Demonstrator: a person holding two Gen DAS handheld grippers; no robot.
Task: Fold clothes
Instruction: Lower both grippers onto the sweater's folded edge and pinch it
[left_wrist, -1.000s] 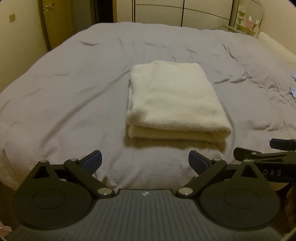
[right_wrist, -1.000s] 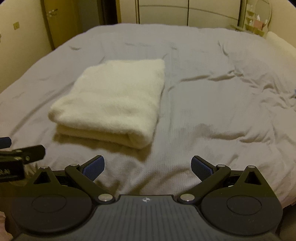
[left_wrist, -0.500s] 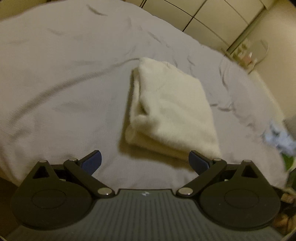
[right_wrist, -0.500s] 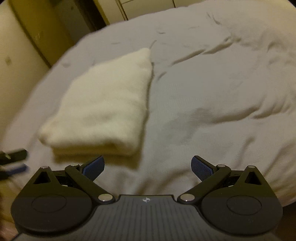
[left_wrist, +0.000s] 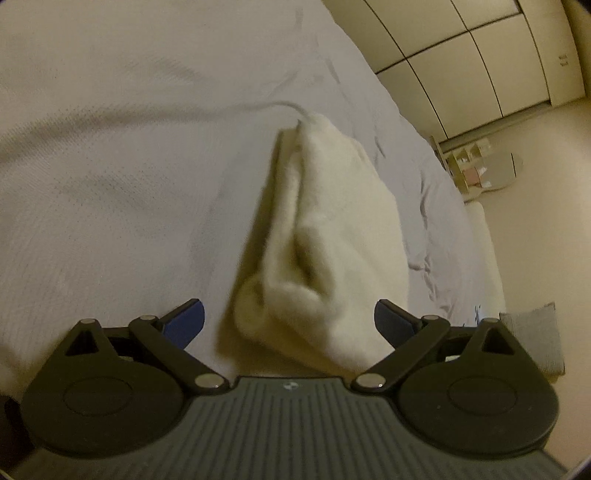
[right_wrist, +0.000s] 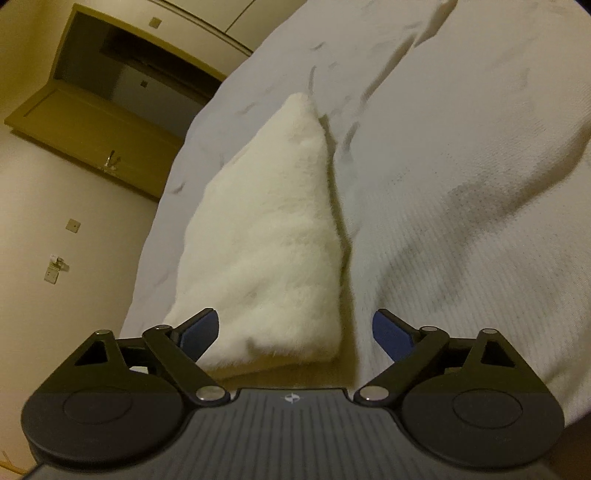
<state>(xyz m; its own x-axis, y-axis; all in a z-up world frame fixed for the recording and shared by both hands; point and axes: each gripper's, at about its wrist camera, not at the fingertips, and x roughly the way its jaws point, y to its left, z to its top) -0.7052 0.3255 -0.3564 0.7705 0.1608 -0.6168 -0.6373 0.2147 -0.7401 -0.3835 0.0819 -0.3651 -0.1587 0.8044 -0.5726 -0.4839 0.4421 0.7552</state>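
A cream folded towel (left_wrist: 328, 236) lies on the grey bedspread (left_wrist: 110, 177). My left gripper (left_wrist: 290, 325) is open, rolled to one side, and its blue pads straddle the towel's near left corner without closing on it. In the right wrist view the same towel (right_wrist: 266, 236) runs away from me on the bedspread (right_wrist: 461, 221). My right gripper (right_wrist: 295, 332) is open too, tilted the other way, with the towel's near right corner between its pads. Neither gripper holds anything.
Wardrobe doors (left_wrist: 461, 62) and a shelf with a round mirror (left_wrist: 491, 173) stand beyond the bed. A grey cushion (left_wrist: 532, 336) lies at the bed's right side. A wooden door (right_wrist: 96, 122) and wall sockets (right_wrist: 55, 266) show in the right wrist view.
Both grippers have moved in toward the towel's near edge and rolled outward in opposite directions. Each now has a near corner of the towel between its open fingers.
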